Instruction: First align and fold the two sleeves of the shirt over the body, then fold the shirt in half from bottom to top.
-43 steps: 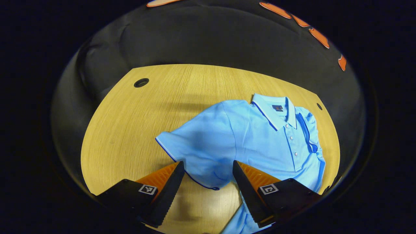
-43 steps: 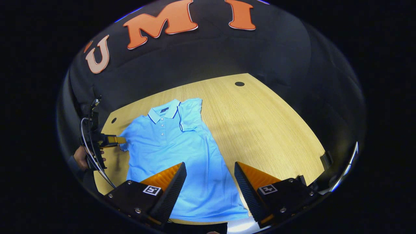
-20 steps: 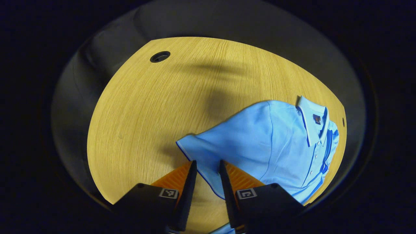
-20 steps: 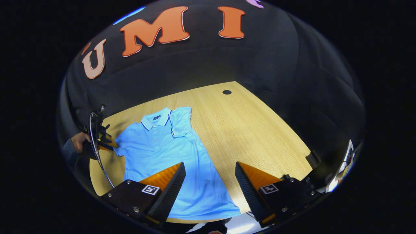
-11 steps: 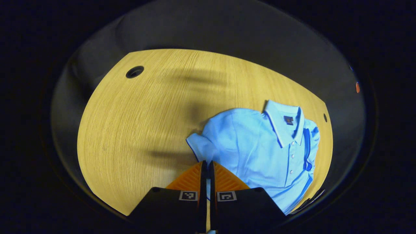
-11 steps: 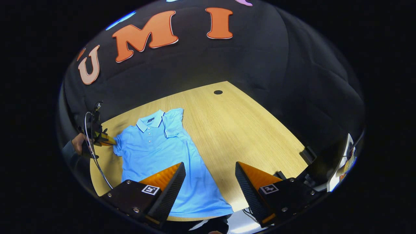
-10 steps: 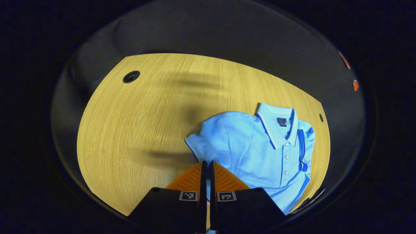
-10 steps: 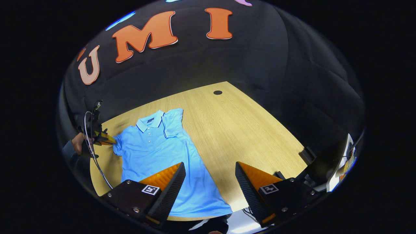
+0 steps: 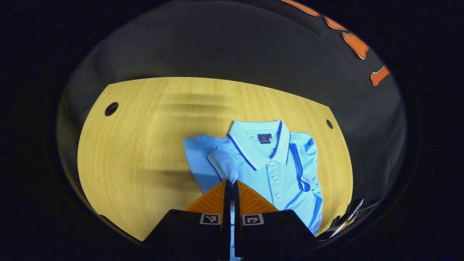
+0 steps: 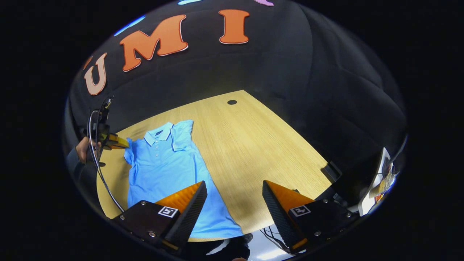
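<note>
A light blue short-sleeved polo shirt [image 9: 270, 170] with dark blue piping lies face up on a pale wooden table [image 9: 137, 152], its collar [image 9: 259, 143] toward the far edge and its hem toward the near edge. In the right gripper view the shirt [image 10: 163, 170] sits on the left part of the table [image 10: 261, 145], with bare wood to its right.

The left gripper [image 9: 230, 185] has its two fingers pressed together on the shirt's sleeve [image 9: 223, 165], and the sleeve's piped cuff stands up from between the tips, lifted over the shoulder area just left of the collar. From the right gripper view, this left gripper [image 10: 125, 144] appears at the far left beside the shirt's shoulder, held by a hand [image 10: 84, 149] (a thin cable loops down from it).

The other sleeve [image 9: 302, 159] lies folded flat over the chest, right of the button placket.

The right gripper [image 10: 233, 188] hangs above the near part of the table with its fingers spread wide, holding nothing, its left finger over the shirt's lower body.
</note>
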Tool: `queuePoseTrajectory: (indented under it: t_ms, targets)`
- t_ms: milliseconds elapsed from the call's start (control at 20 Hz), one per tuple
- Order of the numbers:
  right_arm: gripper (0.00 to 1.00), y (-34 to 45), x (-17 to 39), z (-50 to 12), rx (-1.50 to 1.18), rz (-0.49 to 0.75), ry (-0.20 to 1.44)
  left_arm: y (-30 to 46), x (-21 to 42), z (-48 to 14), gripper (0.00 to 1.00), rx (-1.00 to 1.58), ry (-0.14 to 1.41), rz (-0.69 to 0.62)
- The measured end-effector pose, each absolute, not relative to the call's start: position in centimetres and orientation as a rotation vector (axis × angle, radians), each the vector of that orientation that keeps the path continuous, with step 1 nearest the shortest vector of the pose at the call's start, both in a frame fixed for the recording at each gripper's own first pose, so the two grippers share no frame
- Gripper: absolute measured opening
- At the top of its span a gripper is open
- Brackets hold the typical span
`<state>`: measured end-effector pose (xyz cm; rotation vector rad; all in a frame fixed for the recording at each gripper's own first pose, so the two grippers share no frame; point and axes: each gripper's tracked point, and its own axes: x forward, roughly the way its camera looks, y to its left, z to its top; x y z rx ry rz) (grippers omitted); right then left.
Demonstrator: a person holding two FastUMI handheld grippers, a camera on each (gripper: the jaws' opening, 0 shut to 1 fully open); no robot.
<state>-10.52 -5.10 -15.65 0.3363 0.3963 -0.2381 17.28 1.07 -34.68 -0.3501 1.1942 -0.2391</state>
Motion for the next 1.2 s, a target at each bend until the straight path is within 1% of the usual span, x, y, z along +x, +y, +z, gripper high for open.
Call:
queuePoseTrajectory:
  t_ms: [400,500,550,700,750,800,950,1150,1200]
  targets:
    - [0.96,-6.1,-12.5,-17.9,0.41,-0.282,0.418,-5.0,18.6,-33.9,0.07,-0.359,1.178,-0.333]
    - [0.96,-6.1,-12.6,-18.1,0.411,-0.275,0.415,-6.9,17.5,-33.6,0.1,-0.418,1.197,-0.382]
    - [0.96,-6.2,-12.7,-18.4,0.407,-0.269,0.419,-7.6,17.1,-33.1,0.21,-0.446,1.198,-0.398]
    - [0.96,-6.0,-12.6,-18.7,0.394,-0.228,0.42,-7.2,16.1,-31.5,0.86,-0.451,1.151,-0.407]
    - [0.96,-5.9,-12.5,-18.7,0.39,-0.209,0.421,-6.9,15.5,-31.1,0.8,-0.438,1.136,-0.405]
    - [0.96,-5.8,-12.1,-18.9,0.383,-0.192,0.422,-6.3,14.6,-30.8,0.97,-0.42,1.125,-0.398]
    - [0.96,-4.9,-11.6,-19.7,0.347,-0.122,0.433,-4.8,11.2,-30.2,1.0,-0.381,1.1,-0.375]
    - [0.96,-3.7,-11.1,-20.5,0.306,-0.029,0.45,-3.0,5.9,-29.0,1.0,-0.381,1.107,-0.336]
    - [0.92,-3.3,-11.1,-20.7,0.293,-0.008,0.45,-2.6,4.7,-28.6,1.0,-0.382,1.097,-0.324]
